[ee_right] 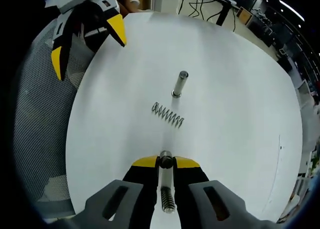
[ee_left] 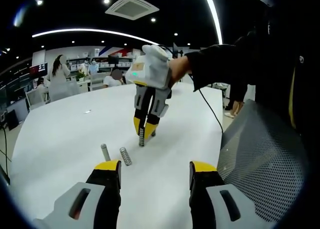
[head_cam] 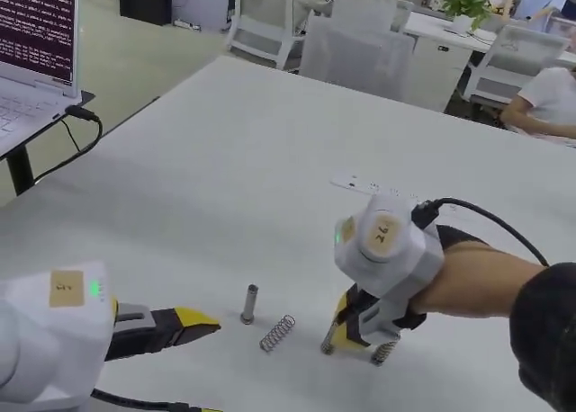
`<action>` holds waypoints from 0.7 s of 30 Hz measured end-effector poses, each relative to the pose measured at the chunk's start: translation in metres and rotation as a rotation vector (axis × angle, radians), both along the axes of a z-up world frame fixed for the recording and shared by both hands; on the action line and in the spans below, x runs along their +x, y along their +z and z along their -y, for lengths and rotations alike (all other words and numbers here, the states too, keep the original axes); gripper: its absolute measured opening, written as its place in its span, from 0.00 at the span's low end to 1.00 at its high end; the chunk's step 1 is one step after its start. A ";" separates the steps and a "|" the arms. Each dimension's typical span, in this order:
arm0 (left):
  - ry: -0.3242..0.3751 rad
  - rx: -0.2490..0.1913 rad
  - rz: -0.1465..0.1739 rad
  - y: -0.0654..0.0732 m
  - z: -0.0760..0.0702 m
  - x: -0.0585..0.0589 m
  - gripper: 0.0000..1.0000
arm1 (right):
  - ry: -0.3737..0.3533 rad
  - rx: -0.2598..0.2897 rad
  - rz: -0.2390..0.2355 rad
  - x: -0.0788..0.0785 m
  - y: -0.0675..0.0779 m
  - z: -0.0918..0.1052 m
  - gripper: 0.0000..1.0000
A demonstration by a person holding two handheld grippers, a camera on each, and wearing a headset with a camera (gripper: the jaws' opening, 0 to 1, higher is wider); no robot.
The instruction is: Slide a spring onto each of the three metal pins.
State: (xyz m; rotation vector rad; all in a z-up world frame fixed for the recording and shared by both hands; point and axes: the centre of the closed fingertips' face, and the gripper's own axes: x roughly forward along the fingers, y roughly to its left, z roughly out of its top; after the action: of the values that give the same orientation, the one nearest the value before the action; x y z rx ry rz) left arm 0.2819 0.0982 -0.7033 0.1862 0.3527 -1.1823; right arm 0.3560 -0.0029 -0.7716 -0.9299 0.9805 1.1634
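On the white table we are finding the right gripper clamping a held pin, a second spring sitting between its jaws, while the left gripper is hovering with jaws wide apart, near the loose spring lying just beside the upright pin.

Bright, even ceiling light is falling on the white surface, casting only faint, soft shadows beside the loose spring and the upright pin. Above the surface in the left gripper view, curved light strips are glaring. Both gripper views are bending strongly toward their edges. Beyond the surface's far edge, the office is blurring slightly.
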 end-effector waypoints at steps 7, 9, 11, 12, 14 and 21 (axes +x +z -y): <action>0.003 0.004 -0.002 -0.002 -0.001 0.001 0.50 | 0.004 0.002 0.005 0.002 0.000 0.000 0.09; 0.004 0.003 -0.001 -0.001 -0.001 0.001 0.50 | 0.007 -0.001 0.004 0.001 -0.001 0.000 0.10; 0.007 0.003 -0.001 -0.001 -0.002 0.001 0.50 | 0.005 0.000 -0.005 -0.001 -0.002 0.000 0.14; 0.009 0.002 -0.001 -0.001 -0.002 0.002 0.50 | 0.005 0.002 -0.008 -0.002 -0.002 0.000 0.16; 0.009 0.000 -0.004 -0.002 -0.002 0.001 0.49 | 0.002 0.005 -0.009 -0.003 -0.002 0.000 0.18; -0.005 0.008 -0.008 -0.004 0.000 0.001 0.49 | -0.027 0.045 0.011 -0.002 0.012 0.001 0.22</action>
State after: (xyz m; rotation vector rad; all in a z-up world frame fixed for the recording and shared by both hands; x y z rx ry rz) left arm 0.2825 0.0982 -0.7078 0.1895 0.3636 -1.1871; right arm 0.3542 -0.0034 -0.7595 -0.8835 0.9520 1.1517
